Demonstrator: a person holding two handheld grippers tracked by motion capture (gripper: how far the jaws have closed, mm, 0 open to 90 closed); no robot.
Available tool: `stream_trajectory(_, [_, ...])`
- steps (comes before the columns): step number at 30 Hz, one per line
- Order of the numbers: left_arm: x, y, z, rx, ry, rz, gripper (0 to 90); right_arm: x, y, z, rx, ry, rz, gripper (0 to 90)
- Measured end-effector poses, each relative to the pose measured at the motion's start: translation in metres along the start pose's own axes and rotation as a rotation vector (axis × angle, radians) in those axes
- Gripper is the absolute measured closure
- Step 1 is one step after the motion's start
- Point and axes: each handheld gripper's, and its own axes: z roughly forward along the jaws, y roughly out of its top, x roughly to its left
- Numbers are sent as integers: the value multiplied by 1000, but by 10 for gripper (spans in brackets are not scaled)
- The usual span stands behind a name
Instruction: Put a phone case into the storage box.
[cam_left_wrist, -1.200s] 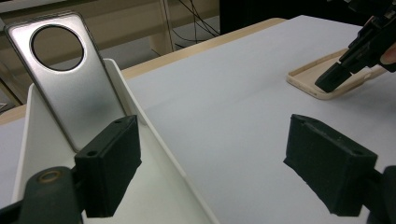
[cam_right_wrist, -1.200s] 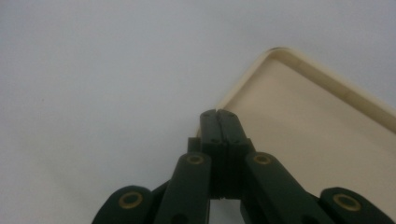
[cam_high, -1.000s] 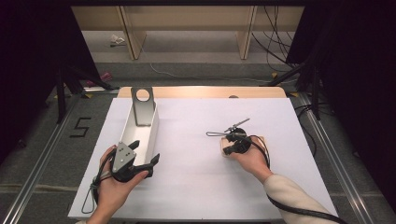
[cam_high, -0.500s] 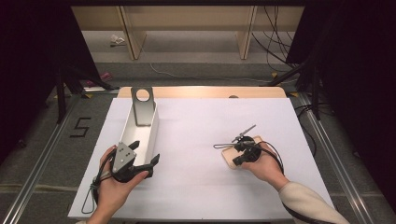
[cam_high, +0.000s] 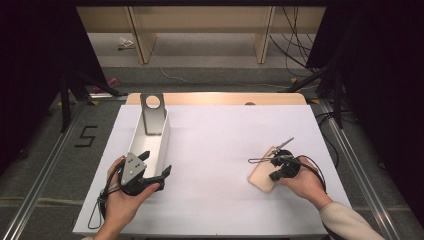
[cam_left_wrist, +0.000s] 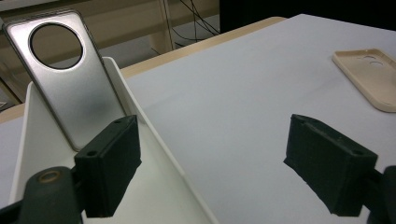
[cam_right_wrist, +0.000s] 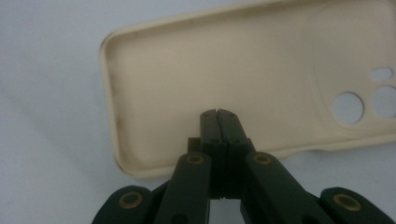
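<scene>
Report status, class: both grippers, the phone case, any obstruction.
Left gripper open, beside white tray. Right gripper shut, empty, jaws over beige phone case lying flat on the table. Nothing in the way.

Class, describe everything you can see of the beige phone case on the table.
The beige phone case is a soft-looking, matte shell with raised edges and rounded corners. It lies flat, hollow side up, on the white table sheet at its right side. One end has round camera cut-outs. The right gripper, jaws shut, sits at its long edge.
</scene>
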Motion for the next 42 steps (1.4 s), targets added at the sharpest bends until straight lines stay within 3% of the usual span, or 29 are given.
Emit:
stream_trajectory(9, [0, 0, 0, 1, -2, -1, 174, -15, -11, -5, 14, -40, 11, 900])
stream_trajectory(28, [0, 0, 0, -1, -4, -3, 174, -39, -16, -9, 33, -126, 65, 900])
stream_trajectory(42, [1, 0, 1, 1, -4, -2, 174, -38, -16, -12, 21, -121, 82, 900])
